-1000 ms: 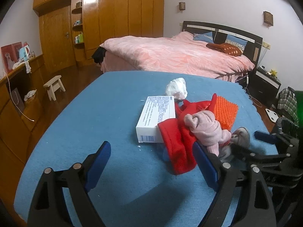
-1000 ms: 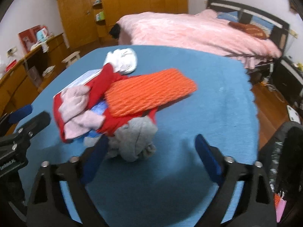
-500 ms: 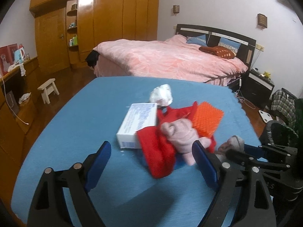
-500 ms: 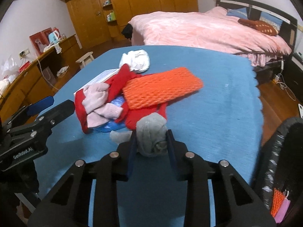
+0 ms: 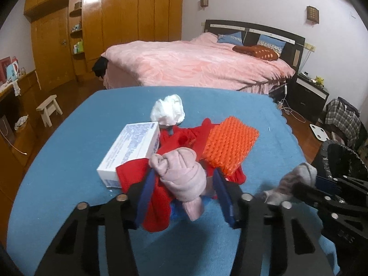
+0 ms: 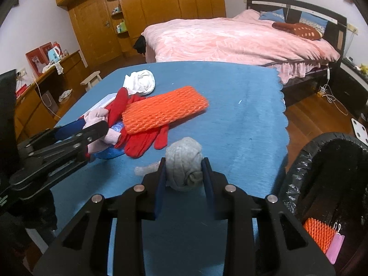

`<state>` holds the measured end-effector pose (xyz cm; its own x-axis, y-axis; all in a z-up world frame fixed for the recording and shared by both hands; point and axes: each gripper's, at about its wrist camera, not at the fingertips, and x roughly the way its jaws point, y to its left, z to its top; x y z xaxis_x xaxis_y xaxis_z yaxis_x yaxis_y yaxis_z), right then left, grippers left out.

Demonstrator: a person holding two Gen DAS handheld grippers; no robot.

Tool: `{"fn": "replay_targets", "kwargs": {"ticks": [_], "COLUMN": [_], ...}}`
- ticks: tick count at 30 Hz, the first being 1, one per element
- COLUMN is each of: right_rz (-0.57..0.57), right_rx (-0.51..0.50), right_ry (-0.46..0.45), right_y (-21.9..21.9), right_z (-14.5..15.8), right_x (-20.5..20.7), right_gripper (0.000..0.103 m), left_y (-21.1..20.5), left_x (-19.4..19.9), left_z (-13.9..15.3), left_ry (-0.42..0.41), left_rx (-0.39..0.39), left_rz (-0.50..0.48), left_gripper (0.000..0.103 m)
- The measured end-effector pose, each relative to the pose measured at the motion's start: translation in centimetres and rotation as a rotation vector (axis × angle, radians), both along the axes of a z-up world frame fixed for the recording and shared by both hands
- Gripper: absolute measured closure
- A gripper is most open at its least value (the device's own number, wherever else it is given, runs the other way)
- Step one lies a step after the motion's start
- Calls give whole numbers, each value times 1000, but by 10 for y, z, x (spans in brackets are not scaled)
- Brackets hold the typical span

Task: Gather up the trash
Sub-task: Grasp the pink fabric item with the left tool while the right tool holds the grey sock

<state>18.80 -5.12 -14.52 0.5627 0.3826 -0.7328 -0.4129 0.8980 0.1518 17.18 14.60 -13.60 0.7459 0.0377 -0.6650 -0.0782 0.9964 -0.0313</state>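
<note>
A blue-covered table fills the near ground of both views, with a pink-quilted bed beyond it and a wooden wardrobe on the far left wall. At the table's right edge stands a black-lined trash bin — an orange mesh piece and something pink lie at its bottom. On the table, the clutter sits left of centre: a white printed box, red gloves spread beneath an orange foam mesh sleeve, and a crumpled white tissue at the far end of the pile. A rolled pink sock lies on the red gloves, and the left gripper has its blue pads on either side of it, partly closed; whether they press the sock cannot be told. The right gripper is clamped on a rolled grey sock — near the table's right side, just left of the bin.
</note>
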Motion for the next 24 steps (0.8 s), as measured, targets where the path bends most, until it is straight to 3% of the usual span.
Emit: {"fn": "replay_targets", "kwargs": {"ticks": [2,16,24], "right_rz": [-3,-4,-4], "right_rx": [4,39,19], "right_ry": [2,-44,-30], "right_y": [-1,-14,-21], "right_z": [0,22,18], "right_x": [0,-13,-22], "right_gripper": [74,74,74], "left_y": [-2,-18,-31], "left_x": [1,-37,-45], "left_z": [-2,27,5], "left_ry": [5,-75,-7], "left_rx": [2,2,-4], "left_rz": [0,-47,-79], "left_gripper": [64,66,66]}}
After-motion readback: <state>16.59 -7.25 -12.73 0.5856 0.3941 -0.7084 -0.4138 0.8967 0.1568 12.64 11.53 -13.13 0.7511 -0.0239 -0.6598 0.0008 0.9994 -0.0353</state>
